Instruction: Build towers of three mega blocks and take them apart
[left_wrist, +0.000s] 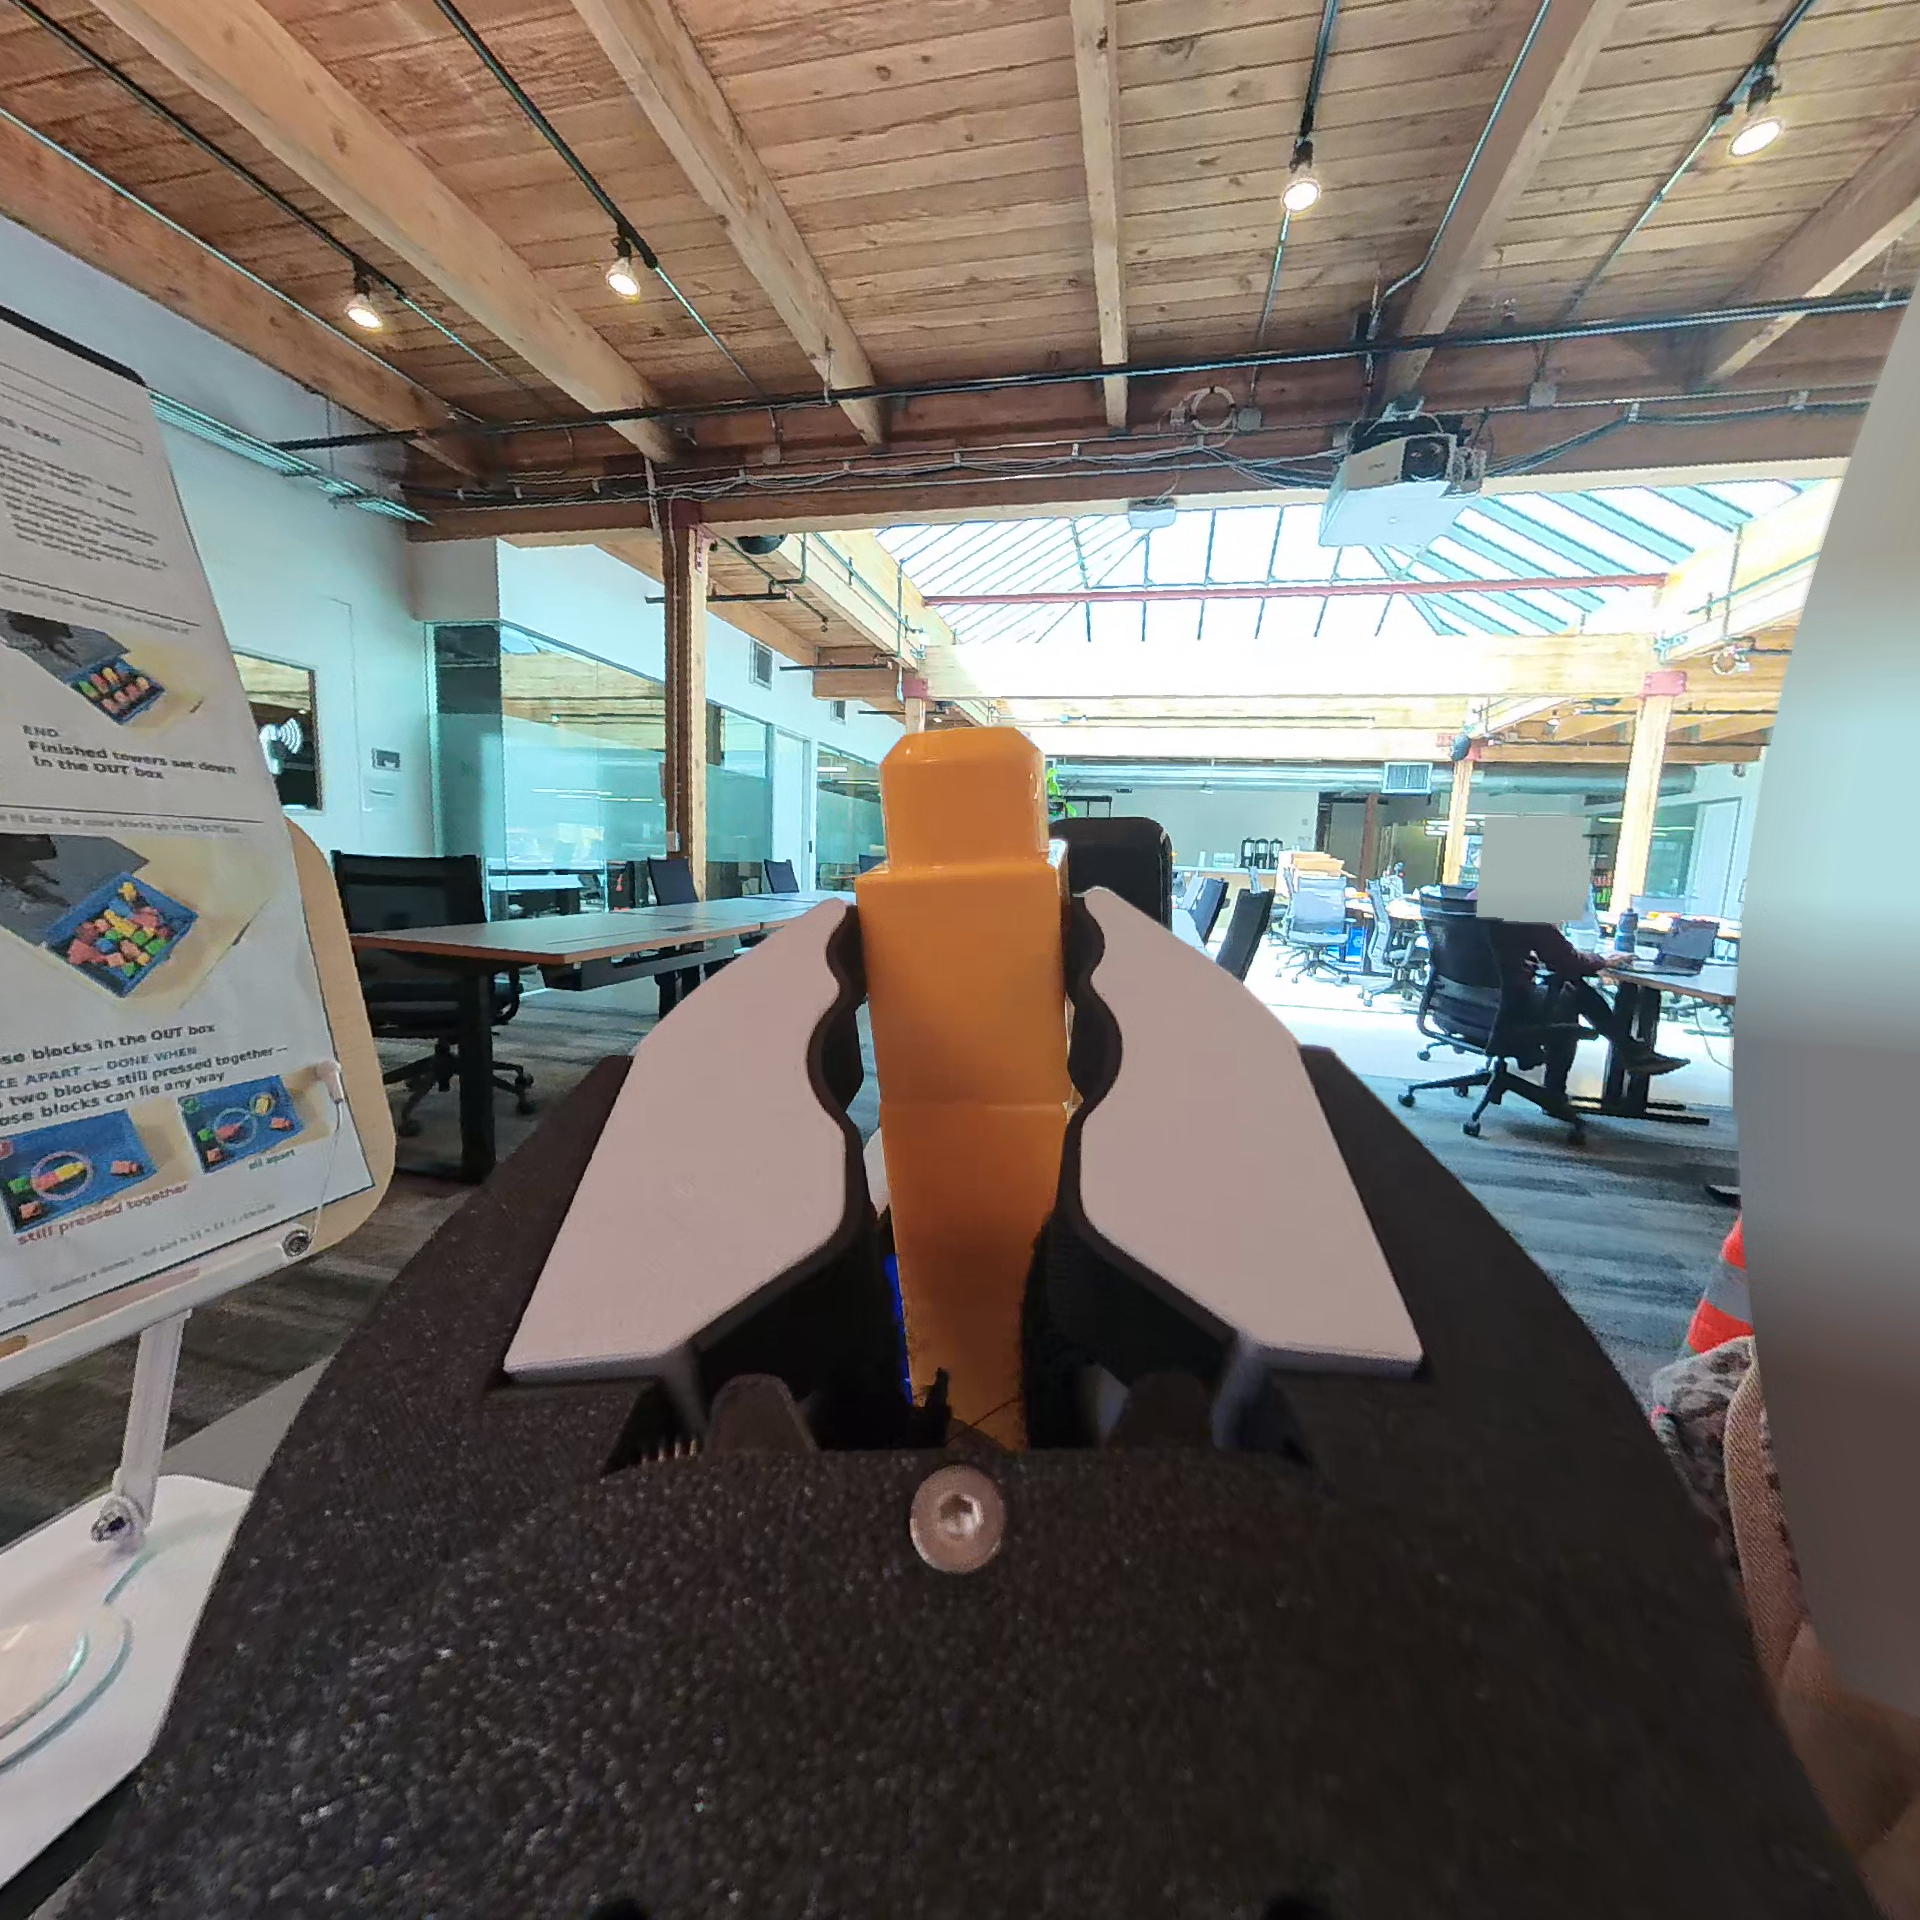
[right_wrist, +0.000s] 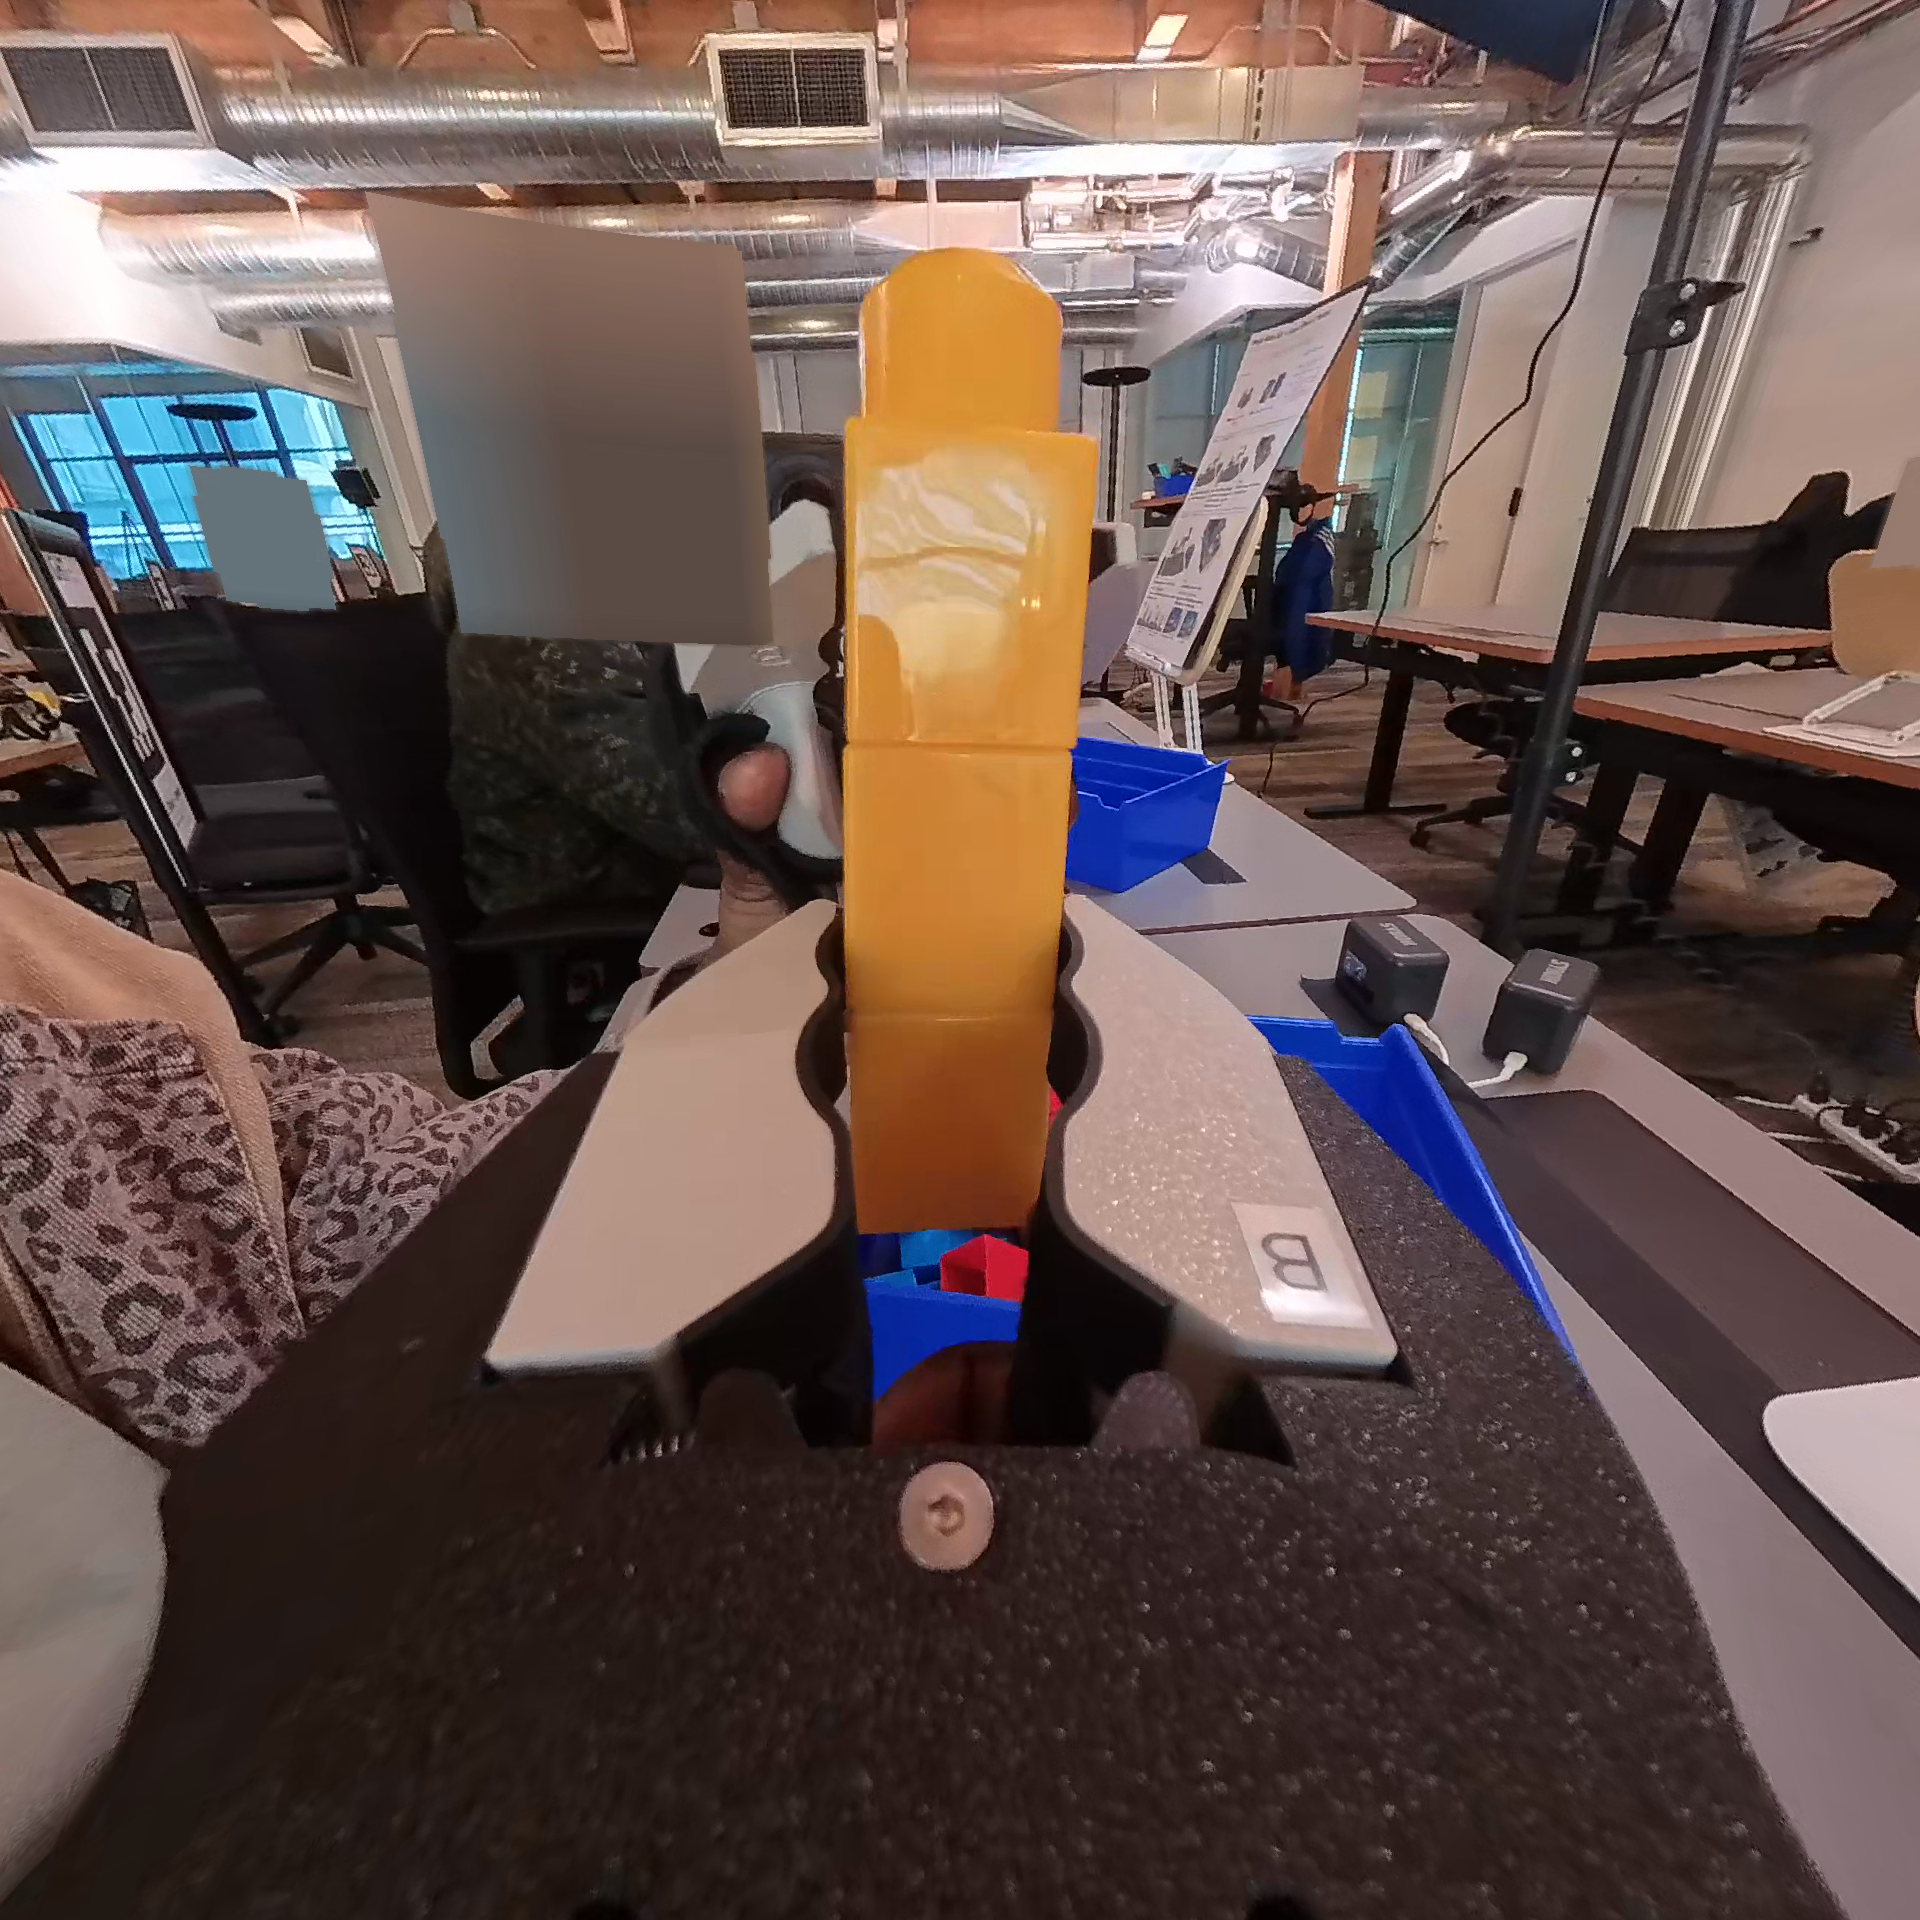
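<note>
In the left wrist view my left gripper (left_wrist: 966, 935) is shut on an orange block tower (left_wrist: 966, 987) that stands up between the fingers, its top stud above the tips. In the right wrist view my right gripper (right_wrist: 951, 935) is shut on the lower part of an orange tower (right_wrist: 956, 727) of three stacked blocks. I cannot tell whether both views show the same tower. Below the right gripper's jaws, a red block (right_wrist: 982, 1262) and blue blocks lie in a blue bin (right_wrist: 1392, 1101). A hand on a grey handle (right_wrist: 790, 727) shows just behind the tower.
A second blue bin (right_wrist: 1143, 810) stands farther back on the grey table (right_wrist: 1299, 894). Two dark chargers (right_wrist: 1392, 971) sit at the right. An instruction sheet on a stand (left_wrist: 156, 831) is at my left. A black pole (right_wrist: 1621, 468) rises at the right. Office desks and chairs lie beyond. My right fingertips sit around 6 cm from my left ones.
</note>
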